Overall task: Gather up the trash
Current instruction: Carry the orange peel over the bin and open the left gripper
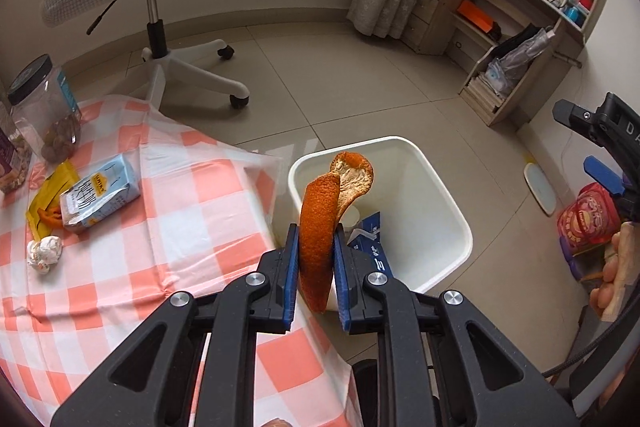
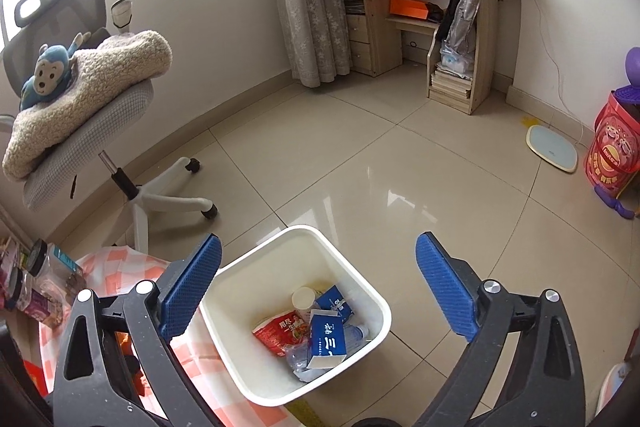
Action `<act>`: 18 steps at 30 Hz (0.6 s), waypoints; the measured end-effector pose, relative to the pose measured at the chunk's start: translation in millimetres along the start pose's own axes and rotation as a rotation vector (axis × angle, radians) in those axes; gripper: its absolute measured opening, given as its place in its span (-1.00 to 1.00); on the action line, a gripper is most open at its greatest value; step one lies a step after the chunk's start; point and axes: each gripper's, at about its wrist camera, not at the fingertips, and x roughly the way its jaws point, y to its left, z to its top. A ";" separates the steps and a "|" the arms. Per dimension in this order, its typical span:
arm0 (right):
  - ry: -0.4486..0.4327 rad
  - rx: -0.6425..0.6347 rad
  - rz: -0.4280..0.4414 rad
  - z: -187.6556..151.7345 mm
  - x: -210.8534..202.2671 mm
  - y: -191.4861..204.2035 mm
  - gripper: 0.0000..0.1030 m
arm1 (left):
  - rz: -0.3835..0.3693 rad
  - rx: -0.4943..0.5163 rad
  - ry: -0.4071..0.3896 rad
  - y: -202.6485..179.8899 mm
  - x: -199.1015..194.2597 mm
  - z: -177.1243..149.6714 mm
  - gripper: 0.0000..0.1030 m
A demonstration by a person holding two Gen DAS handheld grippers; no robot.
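Left claw: clamped on a curled orange peel, held over the near rim of the white bin beside the checked worktop. Right claw: spread wide, empty, above that bin. Bin contents: blue carton, red wrapper, cup. On worktop: crumpled tissue, milk carton.

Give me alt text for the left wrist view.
The left gripper is shut on an orange peel near a white bin on the floor. To its left, a carton and crumpled tissue lie on a checked tablecloth.
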 end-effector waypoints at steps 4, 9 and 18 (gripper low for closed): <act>-0.014 0.061 0.007 5.9 -7.1 -19.1 0.82 | -0.014 0.033 0.002 -27.4 7.1 13.7 -0.66; -0.032 0.129 0.013 11.3 -11.8 -36.9 0.83 | -0.036 0.081 0.007 -57.3 16.7 27.7 -0.63; -0.050 0.135 0.001 11.6 -15.7 -41.8 0.85 | 0.006 0.147 -0.019 -73.8 20.3 33.5 0.27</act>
